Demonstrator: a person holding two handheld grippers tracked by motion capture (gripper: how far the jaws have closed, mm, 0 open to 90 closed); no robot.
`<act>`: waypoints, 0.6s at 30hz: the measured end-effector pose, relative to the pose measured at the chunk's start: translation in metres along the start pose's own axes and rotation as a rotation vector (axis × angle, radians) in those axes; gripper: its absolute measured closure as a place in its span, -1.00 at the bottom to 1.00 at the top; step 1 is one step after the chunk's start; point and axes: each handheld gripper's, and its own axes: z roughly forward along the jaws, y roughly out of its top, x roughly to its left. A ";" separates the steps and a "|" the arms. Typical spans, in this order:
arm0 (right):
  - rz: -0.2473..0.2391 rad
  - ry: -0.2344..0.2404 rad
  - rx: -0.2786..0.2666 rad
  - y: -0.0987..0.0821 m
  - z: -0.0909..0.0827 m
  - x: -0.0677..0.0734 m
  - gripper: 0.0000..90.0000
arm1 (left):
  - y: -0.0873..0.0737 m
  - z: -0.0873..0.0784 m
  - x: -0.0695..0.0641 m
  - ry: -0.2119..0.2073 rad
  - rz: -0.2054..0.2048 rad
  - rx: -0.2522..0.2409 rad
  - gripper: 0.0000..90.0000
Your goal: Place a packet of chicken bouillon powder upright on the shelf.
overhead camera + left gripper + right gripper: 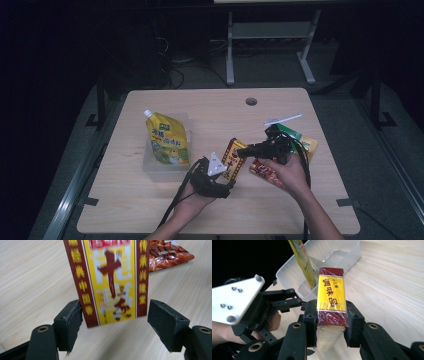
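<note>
A red-and-yellow box [232,157] with Chinese print is held above the wooden table [200,105] near its middle. My right gripper [241,150] comes in from the right and is shut on it; in the right gripper view both pads press the box [330,300] at its sides, right gripper [330,315]. My left gripper [229,179] sits at the box's lower end. In the left gripper view the box [110,282] stands between the jaws of the left gripper [115,322]: it lies next to the left pad [73,325], and a gap separates it from the right pad [162,320].
A clear plastic container [150,167] at the left holds a yellow spouted pouch [167,140]. A red snack bag [265,172] and a green packet [295,135] lie under the right hand. A white strip [282,119] and a cable hole [251,101] lie farther back.
</note>
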 end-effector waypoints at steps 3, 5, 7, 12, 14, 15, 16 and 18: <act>-0.023 -0.022 0.010 0.004 -0.003 0.002 0.50 | -0.002 -0.003 -0.003 -0.010 -0.009 -0.014 -0.40; -0.043 -0.045 0.016 0.007 -0.005 0.003 0.50 | -0.002 -0.006 -0.004 -0.018 0.003 -0.012 -0.40; -0.051 -0.052 0.017 0.009 -0.007 0.004 0.50 | -0.004 -0.007 -0.006 -0.026 0.015 -0.013 -0.40; -0.087 -0.069 0.022 0.014 -0.009 0.004 0.50 | -0.009 -0.011 -0.010 -0.050 0.032 -0.010 -0.42; -0.100 -0.069 0.022 0.015 -0.009 0.003 0.50 | -0.011 -0.012 -0.012 -0.059 0.036 -0.008 -0.43; -0.098 -0.071 0.027 0.016 -0.008 0.004 0.50 | -0.012 -0.012 -0.012 -0.063 0.038 -0.010 -0.43; -0.108 -0.075 0.027 0.017 -0.008 0.004 0.50 | -0.014 -0.012 -0.013 -0.068 0.038 -0.010 -0.44; -0.126 -0.080 0.032 0.020 -0.007 0.004 0.50 | -0.016 -0.013 -0.014 -0.079 0.038 -0.013 -0.45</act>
